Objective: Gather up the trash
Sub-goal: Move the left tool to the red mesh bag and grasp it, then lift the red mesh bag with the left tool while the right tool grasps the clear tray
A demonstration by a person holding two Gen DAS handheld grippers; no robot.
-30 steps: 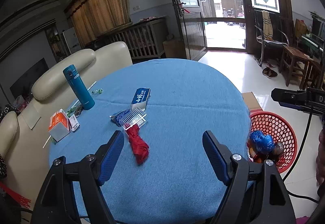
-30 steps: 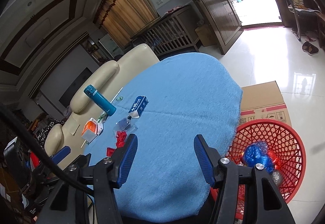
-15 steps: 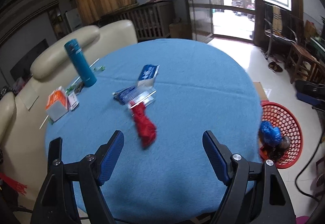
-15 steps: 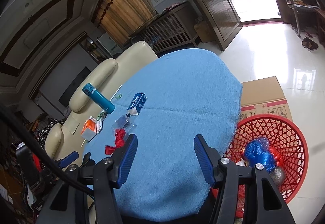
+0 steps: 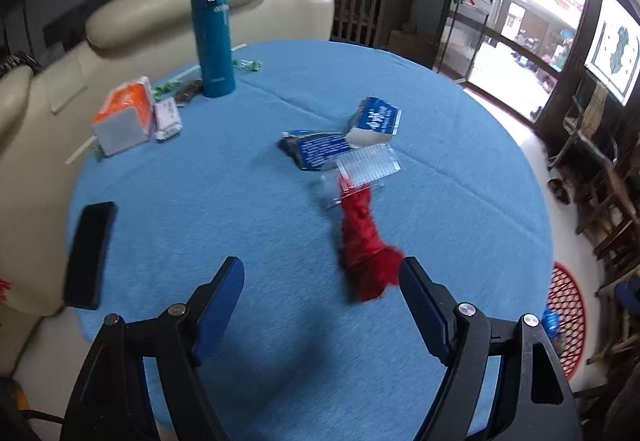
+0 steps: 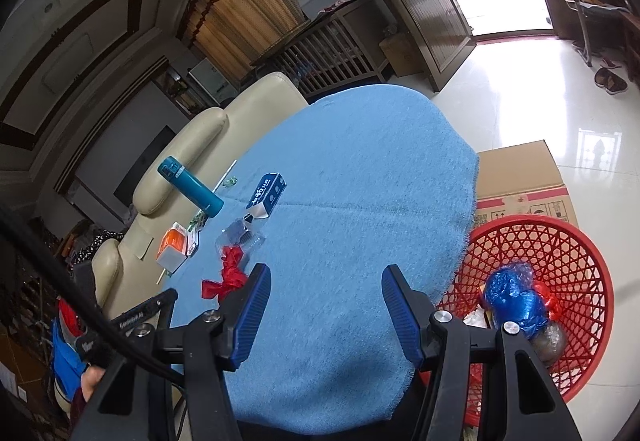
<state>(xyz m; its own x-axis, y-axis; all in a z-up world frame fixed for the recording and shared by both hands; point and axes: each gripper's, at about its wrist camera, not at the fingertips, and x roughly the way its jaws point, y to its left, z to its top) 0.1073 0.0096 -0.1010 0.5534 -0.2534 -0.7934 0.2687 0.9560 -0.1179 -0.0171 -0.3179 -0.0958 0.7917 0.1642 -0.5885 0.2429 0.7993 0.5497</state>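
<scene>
A crumpled red plastic bag [image 5: 366, 241] lies on the blue tablecloth [image 5: 260, 201], just ahead of my open, empty left gripper [image 5: 322, 281], close to its right finger. Beyond it lie a clear plastic tray [image 5: 366, 165], a blue wrapper [image 5: 316, 149] and a blue-white carton [image 5: 376, 121]. In the right wrist view the red bag [image 6: 228, 273] lies left of my open, empty right gripper [image 6: 326, 289], which hovers over the table's near edge. The red trash basket [image 6: 560, 281] on the floor at right holds a blue bag [image 6: 514, 297].
A teal flask [image 5: 212, 37], an orange-white carton [image 5: 124, 115] and small packets stand at the far left. A black phone [image 5: 90, 249] lies at the left edge. A cream sofa [image 5: 132, 21] is behind the table. A cardboard box [image 6: 520, 177] sits beyond the basket.
My left gripper has swung left and moved toward the table; the red bag now lies close by its right finger and the basket has slid to the right edge. The right gripper has barely moved.
</scene>
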